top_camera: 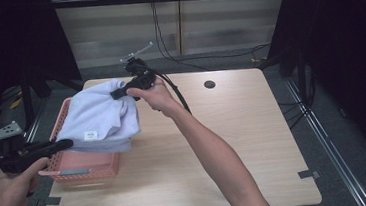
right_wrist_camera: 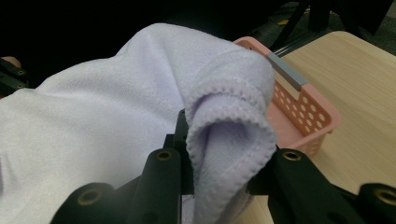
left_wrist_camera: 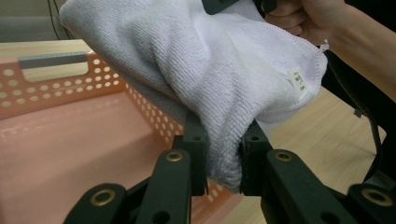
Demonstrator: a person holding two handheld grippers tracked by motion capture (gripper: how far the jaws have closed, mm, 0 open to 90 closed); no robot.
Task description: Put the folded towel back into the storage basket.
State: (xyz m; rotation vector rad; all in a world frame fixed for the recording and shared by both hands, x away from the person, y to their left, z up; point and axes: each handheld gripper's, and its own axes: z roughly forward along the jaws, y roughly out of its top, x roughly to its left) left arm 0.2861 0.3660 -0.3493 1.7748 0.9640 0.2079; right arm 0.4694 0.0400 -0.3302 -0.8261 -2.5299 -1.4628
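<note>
The towel [top_camera: 103, 119] hangs over the basket [top_camera: 83, 167] at the left of the high view and hides most of it. The inside of the basket is hard to see there. In the left gripper view, the part of the basket floor that shows is bare. The left gripper [left_wrist_camera: 223, 154] pinches a fold of the towel at the lower middle of its view. The right gripper [right_wrist_camera: 224, 154] pinches a rolled edge of the towel. In the high view, the right gripper's tips are tucked behind the towel. The table [top_camera: 221, 109] is cut off at the bottom.
</note>
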